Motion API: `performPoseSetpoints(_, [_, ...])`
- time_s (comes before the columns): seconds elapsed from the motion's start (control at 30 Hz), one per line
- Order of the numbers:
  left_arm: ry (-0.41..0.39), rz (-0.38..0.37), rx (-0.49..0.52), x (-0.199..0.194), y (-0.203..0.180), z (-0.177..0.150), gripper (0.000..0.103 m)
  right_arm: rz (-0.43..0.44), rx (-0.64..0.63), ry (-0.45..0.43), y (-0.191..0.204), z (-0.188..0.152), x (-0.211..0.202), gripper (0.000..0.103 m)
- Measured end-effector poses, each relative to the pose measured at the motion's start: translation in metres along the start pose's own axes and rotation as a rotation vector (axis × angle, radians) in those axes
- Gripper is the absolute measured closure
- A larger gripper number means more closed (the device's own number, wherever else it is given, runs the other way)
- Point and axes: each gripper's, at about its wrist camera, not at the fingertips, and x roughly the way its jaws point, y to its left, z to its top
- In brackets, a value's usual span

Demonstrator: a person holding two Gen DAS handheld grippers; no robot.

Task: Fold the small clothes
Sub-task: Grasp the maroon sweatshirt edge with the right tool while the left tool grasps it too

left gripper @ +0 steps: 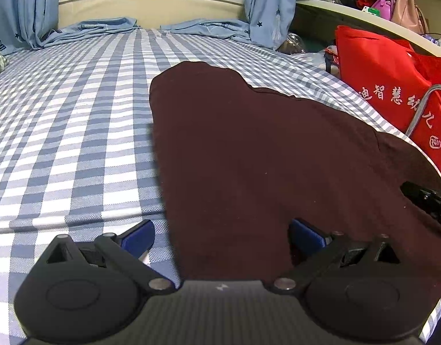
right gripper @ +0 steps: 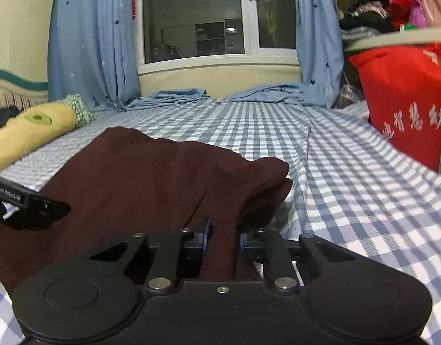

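A dark maroon garment (left gripper: 249,143) lies spread on the checked bed sheet (left gripper: 62,129). My left gripper (left gripper: 222,234) hovers over the garment's near left edge with its jaws wide apart; its blue pads (left gripper: 137,237) touch no cloth that I can see. In the right wrist view the same garment (right gripper: 148,172) is bunched up at its near right corner. My right gripper (right gripper: 224,238) is shut on a raised fold of that corner. The right gripper's black tip (left gripper: 427,201) shows at the right edge of the left wrist view, and the left gripper's finger (right gripper: 28,204) shows at the left of the right wrist view.
A red fabric bag (right gripper: 401,95) and a metal rail (left gripper: 421,106) stand along the bed's right side under a cluttered shelf. A rolled yellow cloth (right gripper: 33,132) lies at the far left. Blue curtains (right gripper: 91,43) pool at the bed's far end below the window.
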Motion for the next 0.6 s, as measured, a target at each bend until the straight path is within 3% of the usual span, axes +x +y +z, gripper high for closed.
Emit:
performPoseSetpoints(0.1, [-0.003,0.009,0.002,0.0,-0.001,0.001,0.001,-0.002,0.002,-0.007,0.0,-0.001,-0.001,0.084])
performPoseSetpoints(0.17, [-0.009,-0.003,0.006,-0.002,-0.005,0.004,0.018,-0.003,-0.003,-0.016,0.002,0.0,-0.002,0.086])
performPoseSetpoints(0.23, [-0.015,-0.003,0.013,-0.005,-0.011,0.008,0.026,-0.003,-0.01,-0.025,0.005,0.003,-0.004,0.089])
performPoseSetpoints(0.6, [-0.008,0.046,-0.002,-0.004,-0.021,0.017,0.047,-0.005,-0.004,-0.024,0.004,0.004,-0.002,0.09])
